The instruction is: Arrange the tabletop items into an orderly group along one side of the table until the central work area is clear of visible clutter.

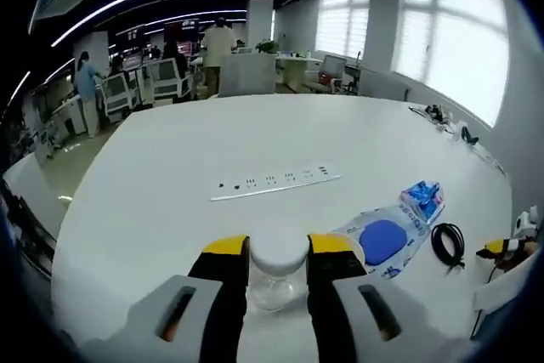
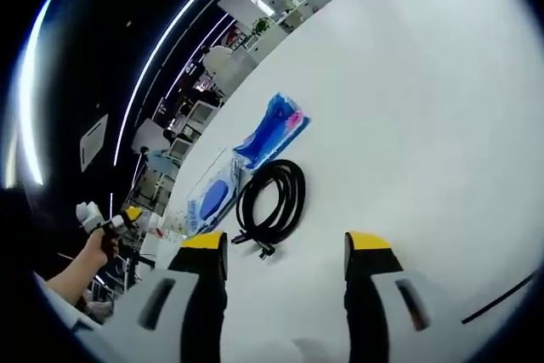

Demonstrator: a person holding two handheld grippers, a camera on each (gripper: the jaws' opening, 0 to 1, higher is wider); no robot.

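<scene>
Left tongs (image 1: 278, 248) are clamping a small clear jar (image 1: 277, 274) with a white lid, low on the surface (image 1: 170, 167). Looks like glass: rigid, slippery, breakable; gripping the body seems best. Right tongs (image 2: 287, 248) are hanging released near a black cable (image 2: 272, 199). Plastic packet (image 2: 255, 159) is lying just beside it.

— Where is there room on the table (image 1: 170, 176)?
— From 9 to 12 o'clock it is bare and wide.
— What is in the way?
— The power strip (image 1: 276, 182) at 12, the blue packet (image 1: 393, 231) and black cable (image 1: 448, 244) at 3 o'clock.
</scene>
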